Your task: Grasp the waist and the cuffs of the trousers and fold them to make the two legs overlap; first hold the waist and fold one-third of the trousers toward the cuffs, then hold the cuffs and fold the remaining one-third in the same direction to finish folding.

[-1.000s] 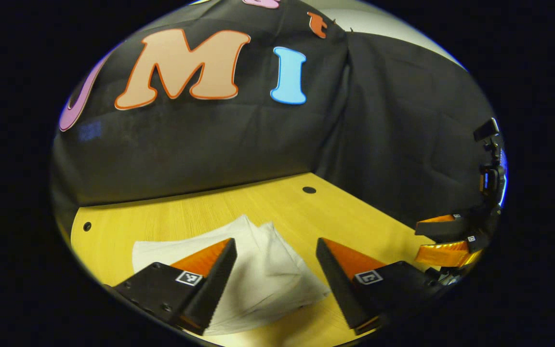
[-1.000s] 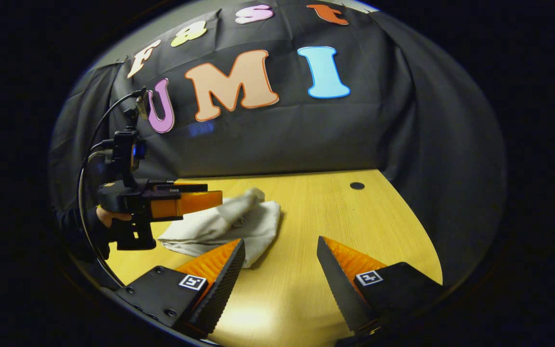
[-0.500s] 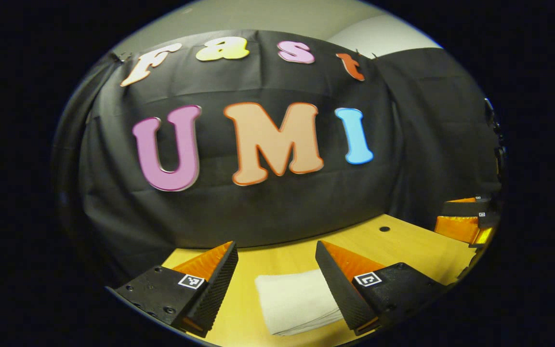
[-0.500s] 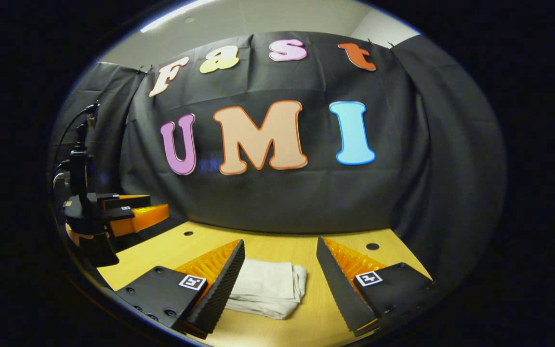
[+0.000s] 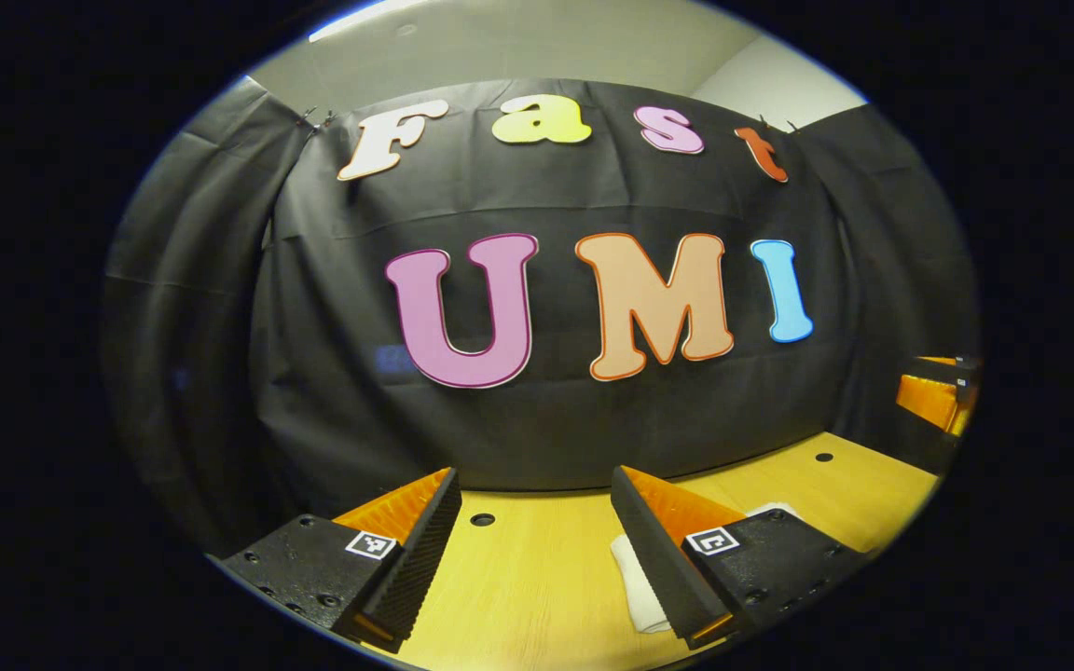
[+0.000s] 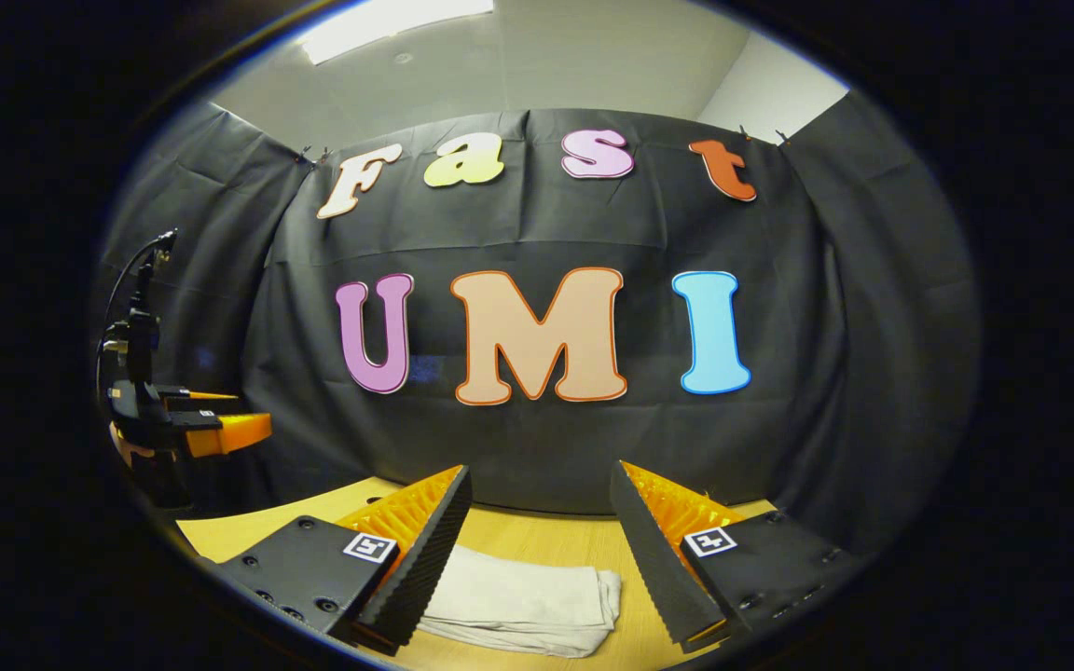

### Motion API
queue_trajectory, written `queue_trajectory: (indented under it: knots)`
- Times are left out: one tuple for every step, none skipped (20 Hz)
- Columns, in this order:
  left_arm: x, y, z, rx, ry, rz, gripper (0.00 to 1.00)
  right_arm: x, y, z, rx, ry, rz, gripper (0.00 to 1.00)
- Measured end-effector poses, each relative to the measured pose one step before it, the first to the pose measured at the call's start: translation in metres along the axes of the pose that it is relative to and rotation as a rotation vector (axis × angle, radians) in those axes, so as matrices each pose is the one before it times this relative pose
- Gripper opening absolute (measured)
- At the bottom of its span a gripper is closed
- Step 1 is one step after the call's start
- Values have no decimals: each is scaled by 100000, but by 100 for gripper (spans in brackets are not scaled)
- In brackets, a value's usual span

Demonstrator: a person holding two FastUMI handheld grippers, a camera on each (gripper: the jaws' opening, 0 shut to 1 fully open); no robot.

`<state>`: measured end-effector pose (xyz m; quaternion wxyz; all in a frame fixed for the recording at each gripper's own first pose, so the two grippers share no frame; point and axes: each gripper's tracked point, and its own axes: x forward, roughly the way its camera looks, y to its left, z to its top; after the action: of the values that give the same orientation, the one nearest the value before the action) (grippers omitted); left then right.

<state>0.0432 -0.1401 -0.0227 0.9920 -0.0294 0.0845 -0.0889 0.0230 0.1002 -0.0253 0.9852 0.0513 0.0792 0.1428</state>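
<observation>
Hand-held gripper [image 6: 533,550]: black screwed housings, square coded tags, ridged wedge fingers.

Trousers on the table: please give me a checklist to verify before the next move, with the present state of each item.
1. Trousers folded into a compact stack: ok.
2. Trousers lying on the table: ok.
3. Left tool open, holding nothing: ok.
4. Right tool open, holding nothing: ok.
5. Both tools apart from the cloth: ok.
6. Fold edges aligned all round: cannot tell, the near side is hidden.
</observation>
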Motion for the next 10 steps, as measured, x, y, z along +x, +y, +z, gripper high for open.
queue_trajectory:
  knots:
    - [-79, 427, 82, -352, -23, 552, 96, -202, -15, -107, 43, 860, -736, 94]
    - [114, 236, 69, -200, -651, 545, 96, -181, -222, -238, 305, 734, -1105, 96]
    - [-108, 150, 180, 100, -724, 223, 96, -119, -241, 53, 107, 363, -1278, 96]
    - [97, -12, 82, 62, -590, -304, 96, -95, -346, 214, -113, -459, -1165, 94]
    - [-55, -130, 135, 80, -336, -580, 96, -89, -137, 375, -38, -1015, -591, 94]
    - [82, -156, 43, -60, -453, -291, 96, -172, -69, 399, 86, -1001, -28, 96]
    - [-35, -25, 191, -358, -607, -390, 96, -75, -58, 292, 203, -631, -58, 96]
    - [86, -236, 112, -317, -380, -649, 96, -34, -261, -27, 357, -53, -526, 96]
    - [-44, -103, 62, -166, -323, -364, 96, -36, -268, 0, 347, 295, -995, 96]
    - [43, -75, 36, 36, -445, -208, 96, -42, -328, -23, 344, 225, -952, 96]
